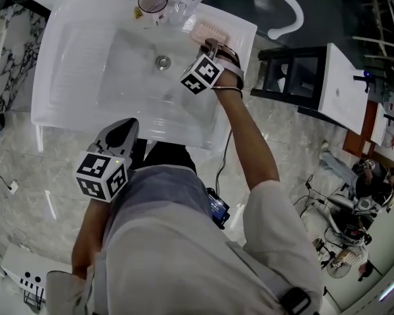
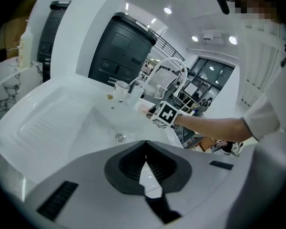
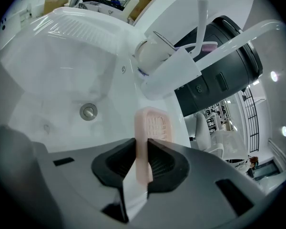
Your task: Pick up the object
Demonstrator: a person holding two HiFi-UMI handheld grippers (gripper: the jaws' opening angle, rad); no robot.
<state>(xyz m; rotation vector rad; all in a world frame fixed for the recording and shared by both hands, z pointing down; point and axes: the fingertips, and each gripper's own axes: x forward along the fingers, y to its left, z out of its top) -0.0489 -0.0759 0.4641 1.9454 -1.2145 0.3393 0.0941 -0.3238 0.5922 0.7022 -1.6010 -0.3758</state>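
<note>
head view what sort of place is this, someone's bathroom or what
Likely a bathroom mock-up in a showroom or workshop, not a home: a freestanding white sink with a toothbrush cup and pink soap dish, and a second basin unit nearby on open marble floor.

The left tool (image 2: 146,149) has its jaws together at the tips, and nothing is between them. Beyond them lies a white sink (image 2: 47,123) with a round drain (image 2: 119,137). A cup (image 2: 121,88) stands at its far rim. The right tool (image 2: 157,113), on a bare forearm (image 2: 214,126), reaches to a pale pink object (image 2: 143,109) near the cup.
</note>
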